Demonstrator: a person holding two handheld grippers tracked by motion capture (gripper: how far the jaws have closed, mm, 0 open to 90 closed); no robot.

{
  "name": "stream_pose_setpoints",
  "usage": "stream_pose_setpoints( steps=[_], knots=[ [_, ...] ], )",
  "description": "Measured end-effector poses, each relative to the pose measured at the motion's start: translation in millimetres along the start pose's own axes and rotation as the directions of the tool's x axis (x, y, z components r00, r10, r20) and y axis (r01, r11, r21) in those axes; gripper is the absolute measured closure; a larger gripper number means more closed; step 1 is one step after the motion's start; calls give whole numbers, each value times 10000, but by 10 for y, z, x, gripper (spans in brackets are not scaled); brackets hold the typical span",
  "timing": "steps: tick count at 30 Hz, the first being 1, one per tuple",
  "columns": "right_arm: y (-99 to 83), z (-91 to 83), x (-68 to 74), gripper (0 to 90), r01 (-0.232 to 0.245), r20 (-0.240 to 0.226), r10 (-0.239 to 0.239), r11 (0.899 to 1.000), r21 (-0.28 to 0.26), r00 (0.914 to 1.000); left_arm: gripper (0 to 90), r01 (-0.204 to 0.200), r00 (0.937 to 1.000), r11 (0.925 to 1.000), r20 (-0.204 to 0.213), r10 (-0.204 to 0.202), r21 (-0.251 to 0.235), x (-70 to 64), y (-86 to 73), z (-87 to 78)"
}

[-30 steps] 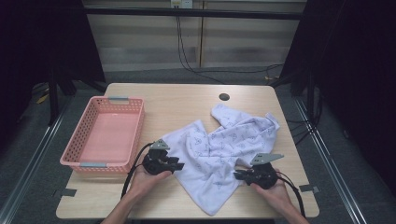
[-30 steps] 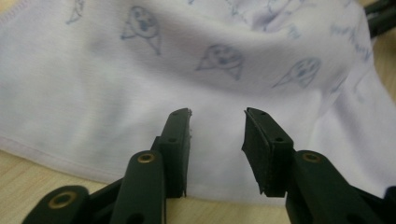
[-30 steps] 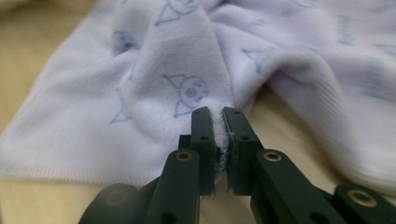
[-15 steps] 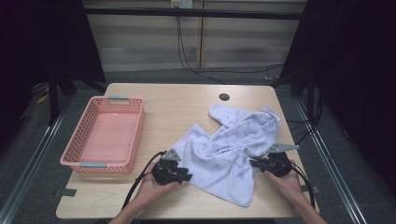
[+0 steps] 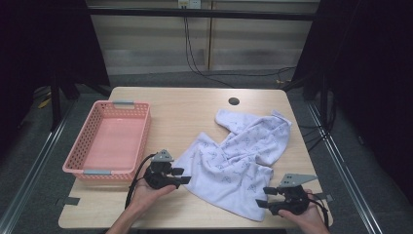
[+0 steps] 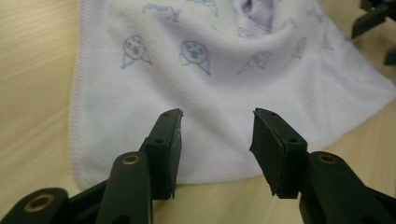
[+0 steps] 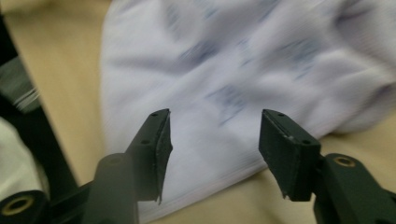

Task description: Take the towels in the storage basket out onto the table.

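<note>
Pale lilac towel [image 5: 241, 163] printed with small blue figures, spread rumpled across the lower right of the table [image 5: 195, 107] in the high view, one corner bunched up toward the upper right. Left gripper [image 5: 181, 176] low at centre left of that view, jaws spread, tips just at the towel's near left corner; in the left gripper view the hemmed edge [image 6: 219, 176] running straight across between the two black jaws, likely lined up so as to bite the corner. Right gripper [image 5: 261, 197] at lower right of the high view, jaws likewise spread and holding nothing, aimed at the towel's nearest bottom corner; in the right gripper view, blurred, cloth [image 7: 224, 93] filling the gap between the jaws. One tool per corner along the same near edge: probably set for lifting both together and folding or flattening. Pink basket [image 5: 78, 168] empty at left of the table, just beside the left gripper, handy as a likely destination.
</note>
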State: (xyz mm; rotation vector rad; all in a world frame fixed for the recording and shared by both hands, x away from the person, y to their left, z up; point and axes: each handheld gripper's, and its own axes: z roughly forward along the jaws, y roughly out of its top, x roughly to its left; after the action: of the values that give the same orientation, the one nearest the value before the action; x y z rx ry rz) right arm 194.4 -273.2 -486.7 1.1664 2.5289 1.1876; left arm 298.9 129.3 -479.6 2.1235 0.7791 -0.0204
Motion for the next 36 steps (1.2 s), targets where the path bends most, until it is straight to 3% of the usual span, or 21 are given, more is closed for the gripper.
stream_pose_setpoints(
  steps=[1,5,8,11,12,14,16,17,20,24,27,33,36],
  knots=[
    [0,0,0,402,0,0,0,10000,0,10000,522,-91,9999,10000,-73,91,-3,31,15,15],
    [-4,92,36,353,383,-404,-367,9984,413,9985,416,319,9995,9994,-31,-319,-102,125,42,44],
    [-13,142,66,281,960,-601,-924,9936,594,9939,385,390,9991,9991,-139,-393,-183,131,34,22],
    [-28,146,109,291,1456,-331,-1436,9870,675,9891,378,484,9985,9985,-255,-490,-245,154,30,-10],
    [-42,153,163,346,1991,187,-2010,9771,753,9794,374,474,9985,9986,-281,-480,-245,167,31,-17],
    [-45,150,171,367,2035,304,-2064,9759,789,9780,373,547,9978,9980,-364,-558,-303,187,35,-12],
    [-44,129,116,525,1961,412,-1989,9785,634,9792,370,547,9969,9981,-555,-562,-290,217,50,23],
    [-34,111,52,676,1749,562,-1781,9829,576,9824,364,653,9963,9978,-556,-656,-72,269,81,81],
    [-12,106,-12,804,1370,639,-1407,9888,594,9880,360,633,9968,9980,-490,-633,-17,298,106,127],
    [4,105,-72,832,896,455,-921,9944,553,9947,361,598,9971,9981,-475,-591,131,307,98,166],
    [11,85,-96,837,786,597,-818,9954,548,9949,386,396,9984,9987,-425,-382,320,306,36,140],
    [20,46,-118,836,656,637,-675,9974,315,9957,384,-71,9969,9983,-774,115,572,291,11,166],
    [28,33,-140,834,499,592,-509,9986,182,9970,365,73,9955,9990,-946,-30,450,294,21,168]
  ],
)
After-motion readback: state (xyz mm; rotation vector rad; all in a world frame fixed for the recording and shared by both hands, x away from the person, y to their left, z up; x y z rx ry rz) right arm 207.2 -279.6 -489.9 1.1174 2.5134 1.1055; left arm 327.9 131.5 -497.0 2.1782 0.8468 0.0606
